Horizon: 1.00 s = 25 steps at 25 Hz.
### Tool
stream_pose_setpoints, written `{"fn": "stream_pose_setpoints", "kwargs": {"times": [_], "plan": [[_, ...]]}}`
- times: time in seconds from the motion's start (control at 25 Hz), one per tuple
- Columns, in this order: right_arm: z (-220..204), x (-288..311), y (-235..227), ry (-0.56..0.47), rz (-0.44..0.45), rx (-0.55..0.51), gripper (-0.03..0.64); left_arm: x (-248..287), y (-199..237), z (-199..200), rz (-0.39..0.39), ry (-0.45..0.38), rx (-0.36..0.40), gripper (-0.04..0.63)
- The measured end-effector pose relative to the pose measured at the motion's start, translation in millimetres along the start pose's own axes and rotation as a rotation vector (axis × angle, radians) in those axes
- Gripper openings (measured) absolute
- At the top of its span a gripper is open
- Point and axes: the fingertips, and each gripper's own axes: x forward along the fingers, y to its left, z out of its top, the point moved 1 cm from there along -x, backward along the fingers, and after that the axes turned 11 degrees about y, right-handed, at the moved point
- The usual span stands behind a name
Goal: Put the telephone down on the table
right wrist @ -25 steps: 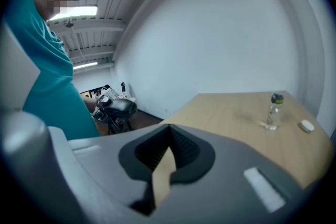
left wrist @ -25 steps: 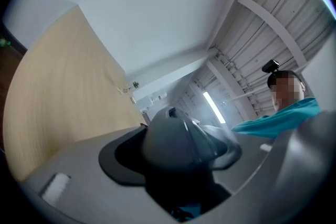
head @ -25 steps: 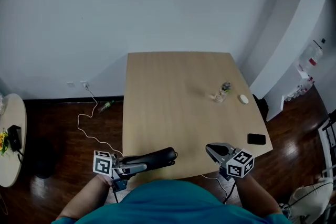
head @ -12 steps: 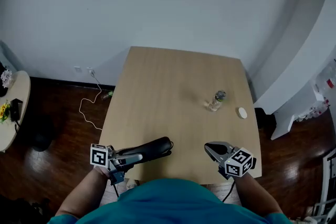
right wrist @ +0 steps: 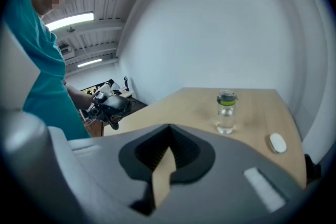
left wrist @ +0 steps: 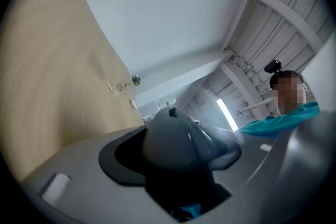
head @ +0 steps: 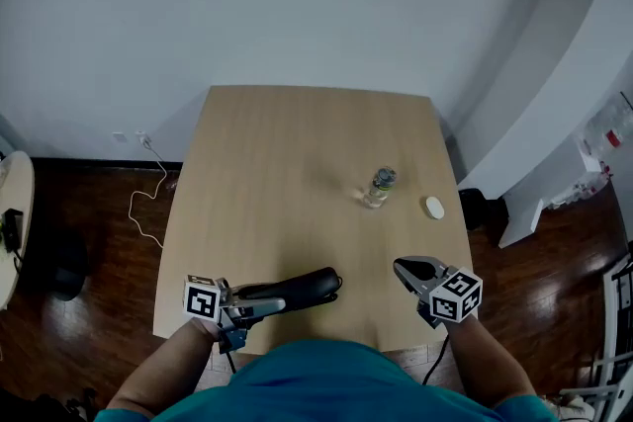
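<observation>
A black telephone handset hangs over the near edge of the light wooden table, lying roughly level and pointing right. My left gripper is shut on its left end. In the left gripper view the dark handset fills the space between the jaws. In the right gripper view that handset shows at the left with the left gripper on it. My right gripper hovers over the table's near right part, shut and holding nothing.
A clear water bottle stands right of the table's middle, with a small white puck beside it. A white cable lies on the dark wood floor at the left. A round side table is at the left edge.
Both grippers have shifted to the right along the table's near edge, and the table now sits nearer the middle of the head view. The handset stays held in the left gripper.
</observation>
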Motion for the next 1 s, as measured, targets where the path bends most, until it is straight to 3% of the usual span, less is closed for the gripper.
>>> {"fn": "stream_pose_setpoints", "kwargs": {"times": [0.24, 0.4, 0.72, 1.0], "plan": [[-27.3, -43.0, -46.3, -0.018, -0.113, 0.101, 0.003, 67.3, 26.6, 19.7, -0.027, 0.181, 0.001, 0.307], [-51.3, -71.9, -84.7, -0.036, -0.143, 0.138, 0.003, 124.4, 38.5, 29.3, -0.042, 0.236, -0.029, 0.307], [-99.1, -99.5, -155.0, -0.016, -0.078, 0.147, 0.003, 253.5, 90.9, 40.9, -0.001, 0.274, -0.069, 0.307], [-129.6, -114.8, -191.2, -0.001, -0.042, 0.172, 0.003, 322.3, 134.7, 35.3, 0.031, 0.377, -0.151, 0.307]]}}
